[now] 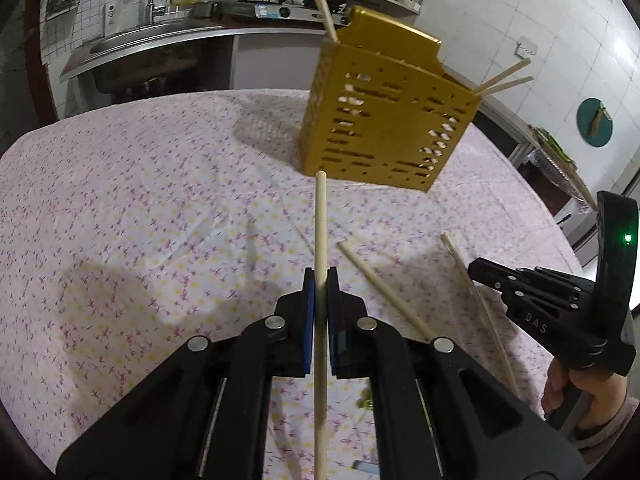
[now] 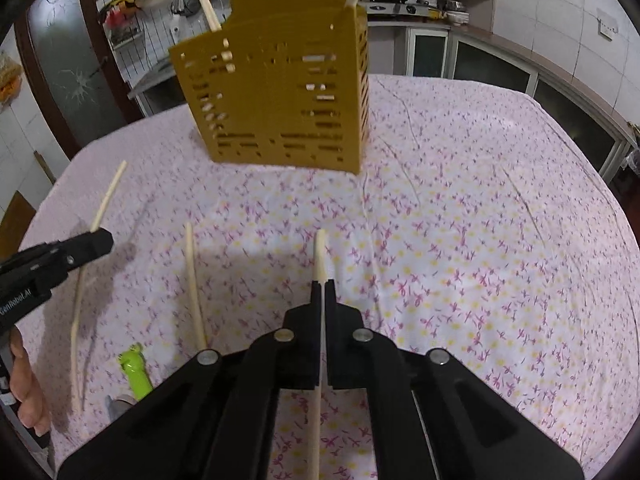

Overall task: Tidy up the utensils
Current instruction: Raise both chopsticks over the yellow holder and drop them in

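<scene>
Holding one chopstick in each tool, both short of the yellow utensil caddy (image 1: 386, 120). Left gripper (image 1: 321, 280) is clamping a chopstick (image 1: 320, 216) between its blue pads (image 1: 308, 300), the stick running straight out toward the caddy's base. Right gripper (image 2: 322, 286) is pinching a second chopstick (image 2: 320, 256), only a short tip showing past the jaws, the rest trailing back under the tool.

Caddy is standing upright on the floral tablecloth (image 1: 140, 200), several chopsticks already poking out of its top. Another loose chopstick (image 2: 194, 284) is lying on the cloth on my side of the caddy, between the two tools. A green-handled item (image 2: 136, 372) is lying nearer me than that stick.

My judgement on the step: I am needing to raise each stick above the caddy's rim, tilt it tip-down, and release only once the tip is inside an opening. Left stick is sticking far forward, so it could knock the caddy's perforated wall. Going one tool at a time seems safer.
</scene>
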The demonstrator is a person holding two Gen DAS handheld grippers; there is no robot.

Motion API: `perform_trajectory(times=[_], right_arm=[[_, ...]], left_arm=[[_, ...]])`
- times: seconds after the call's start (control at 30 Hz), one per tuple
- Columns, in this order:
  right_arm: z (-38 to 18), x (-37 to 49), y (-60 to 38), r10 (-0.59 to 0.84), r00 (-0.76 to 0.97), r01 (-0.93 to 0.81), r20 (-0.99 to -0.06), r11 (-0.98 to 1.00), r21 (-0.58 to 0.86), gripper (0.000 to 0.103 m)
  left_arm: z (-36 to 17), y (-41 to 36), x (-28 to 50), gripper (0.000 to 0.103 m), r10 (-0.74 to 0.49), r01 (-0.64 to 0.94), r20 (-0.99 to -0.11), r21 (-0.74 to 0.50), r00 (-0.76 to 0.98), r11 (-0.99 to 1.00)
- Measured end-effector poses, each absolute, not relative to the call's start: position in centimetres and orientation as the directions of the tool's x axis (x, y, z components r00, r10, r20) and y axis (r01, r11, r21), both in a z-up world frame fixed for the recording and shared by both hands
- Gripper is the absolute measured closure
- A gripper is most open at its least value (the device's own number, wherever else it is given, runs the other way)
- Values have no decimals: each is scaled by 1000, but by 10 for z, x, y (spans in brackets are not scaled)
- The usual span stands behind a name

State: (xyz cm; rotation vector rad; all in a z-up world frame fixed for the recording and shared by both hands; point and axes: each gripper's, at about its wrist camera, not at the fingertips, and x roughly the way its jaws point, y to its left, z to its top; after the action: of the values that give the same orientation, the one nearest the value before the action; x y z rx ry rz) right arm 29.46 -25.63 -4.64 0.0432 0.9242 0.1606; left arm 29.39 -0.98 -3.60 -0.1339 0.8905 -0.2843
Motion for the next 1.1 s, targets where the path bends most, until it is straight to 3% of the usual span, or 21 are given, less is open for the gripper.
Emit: perform_trajectory(times=[0.03,0.07,0.1,0.13,0.2,0.27,0.3,0.43,0.47,0.73,1.1], right_arm=[[-48,293,-256,153,592,-115,-791,988,105,86],[-48,293,-256,150,594,-112,-790,988,104,63],[-48,292,-256,148,601,-109,-786,989,103,52],[-48,291,-255,144,605,-111,-783,989,96,51],[-48,290,-252,140,605,-119,-784,989,85,55],[-51,292,-249,139,590,-125,-795,989,80,77],[-53,293,-246,131,577,-129,-806,989,68,82],[-58,296,-236,90,572,-138,-816,990,13,88],[-57,297,-237,96,569,-135,-816,991,22,97],[-23,289,-251,134,642,-117,-755,990,76,97],[45,271,-273,209,816,-131,-539,975,180,97]], left_arm=[[-38,-9,294,99,-292,181,-749,-229,595,956],[-39,-8,294,99,-289,179,-749,-227,596,957],[-40,-7,294,99,-284,178,-750,-222,598,959],[-40,-7,294,99,-278,177,-750,-214,600,961],[-42,-7,293,99,-272,180,-752,-204,600,962],[-43,-7,293,99,-277,179,-754,-211,596,961],[-44,-6,294,99,-279,179,-754,-215,594,960],[-45,-5,294,99,-278,179,-756,-213,593,961],[-45,-5,294,99,-278,178,-756,-214,593,961],[-27,-3,291,99,-308,185,-723,-247,619,951],[26,-11,295,99,-391,249,-595,-309,702,918]])
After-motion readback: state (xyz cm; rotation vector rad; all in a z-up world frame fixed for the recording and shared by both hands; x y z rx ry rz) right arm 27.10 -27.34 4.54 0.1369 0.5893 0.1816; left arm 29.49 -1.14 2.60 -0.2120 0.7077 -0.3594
